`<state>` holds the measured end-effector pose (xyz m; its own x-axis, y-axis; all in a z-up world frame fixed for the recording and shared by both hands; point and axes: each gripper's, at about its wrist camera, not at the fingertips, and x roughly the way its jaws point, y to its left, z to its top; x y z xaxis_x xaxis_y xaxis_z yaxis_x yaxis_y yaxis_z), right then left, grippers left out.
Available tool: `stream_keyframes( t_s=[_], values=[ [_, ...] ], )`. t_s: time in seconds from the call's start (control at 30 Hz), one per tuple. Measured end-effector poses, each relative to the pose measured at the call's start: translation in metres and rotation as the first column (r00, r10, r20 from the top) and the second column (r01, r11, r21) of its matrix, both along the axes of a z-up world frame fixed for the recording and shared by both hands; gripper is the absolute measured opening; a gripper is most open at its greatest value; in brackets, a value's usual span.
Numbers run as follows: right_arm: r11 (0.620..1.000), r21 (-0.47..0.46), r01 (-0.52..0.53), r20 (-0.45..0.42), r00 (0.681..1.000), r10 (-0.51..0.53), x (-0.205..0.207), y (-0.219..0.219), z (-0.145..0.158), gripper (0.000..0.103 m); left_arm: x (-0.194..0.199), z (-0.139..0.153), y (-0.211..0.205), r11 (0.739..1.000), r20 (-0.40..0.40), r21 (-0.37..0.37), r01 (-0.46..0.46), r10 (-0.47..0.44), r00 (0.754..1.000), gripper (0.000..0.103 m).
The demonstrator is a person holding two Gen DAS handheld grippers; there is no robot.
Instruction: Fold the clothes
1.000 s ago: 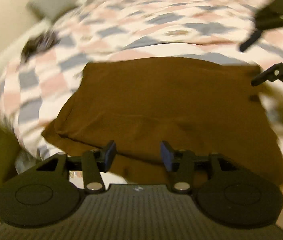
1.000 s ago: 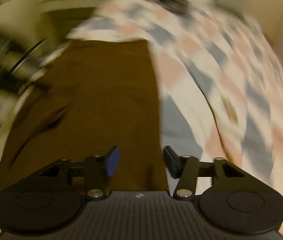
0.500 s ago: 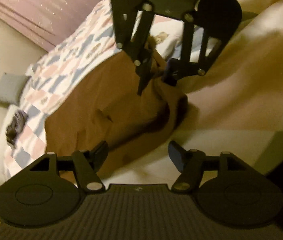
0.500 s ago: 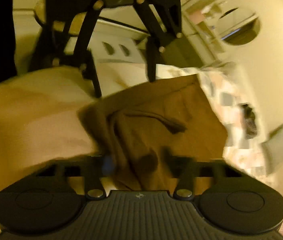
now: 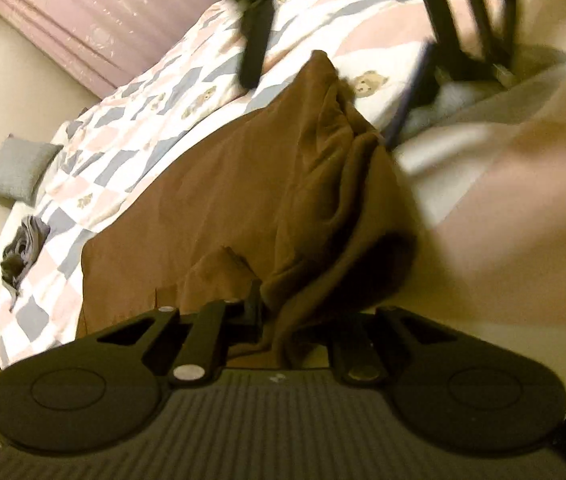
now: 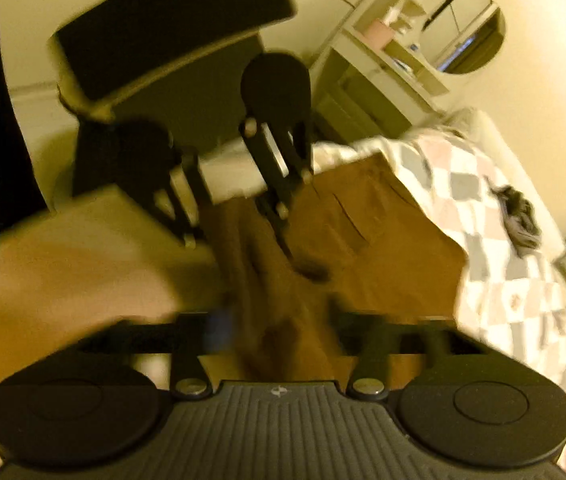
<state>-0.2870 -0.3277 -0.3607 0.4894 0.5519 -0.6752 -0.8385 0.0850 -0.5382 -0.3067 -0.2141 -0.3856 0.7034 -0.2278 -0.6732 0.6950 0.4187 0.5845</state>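
A brown garment (image 5: 251, 200) lies on a checked quilt (image 5: 143, 136) on the bed, with its near edge bunched and lifted. My left gripper (image 5: 283, 312) is shut on a fold of the brown garment. In the right wrist view the brown garment (image 6: 371, 240) runs between the fingers of my right gripper (image 6: 279, 328), which stand apart around the bunched cloth; the view is blurred. Each gripper shows in the other's view: the left gripper (image 6: 239, 240) and the right gripper (image 5: 323, 76).
A grey pillow (image 5: 15, 172) and a crumpled dark cloth (image 5: 23, 248) lie at the bed's far side. A pink curtain (image 5: 83, 16) hangs behind. A white shelf unit (image 6: 383, 72) and a round mirror (image 6: 463, 32) stand by the wall.
My left gripper has closed on the near fold of the brown garment. The right gripper has moved up and away from the left one, drawing the cloth out between them.
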Motion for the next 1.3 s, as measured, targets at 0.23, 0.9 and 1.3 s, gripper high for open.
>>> stream_keyframes(
  t_s=[0.23,0.9,1.3],
  values=[
    [0.972,-0.235,0.020,0.181,0.983,0.023,0.032,-0.088,-0.027,0.069,-0.004,-0.002,-0.001,1.000,0.013,-0.007,-0.021,0.021,1.000,0.014],
    [0.940,-0.310,-0.140,-0.124,0.987,0.106,0.133,-0.056,0.022,0.005,0.075,0.080,0.068,0.887,-0.344,-0.375,-0.269,0.136,0.929,0.008],
    [0.961,-0.271,-0.060,-0.427,0.902,-0.064,0.389,0.134,0.058,0.015,0.242,0.015,0.245,0.211,-0.862,-0.410,-0.887,0.228,0.452,0.009]
  ],
)
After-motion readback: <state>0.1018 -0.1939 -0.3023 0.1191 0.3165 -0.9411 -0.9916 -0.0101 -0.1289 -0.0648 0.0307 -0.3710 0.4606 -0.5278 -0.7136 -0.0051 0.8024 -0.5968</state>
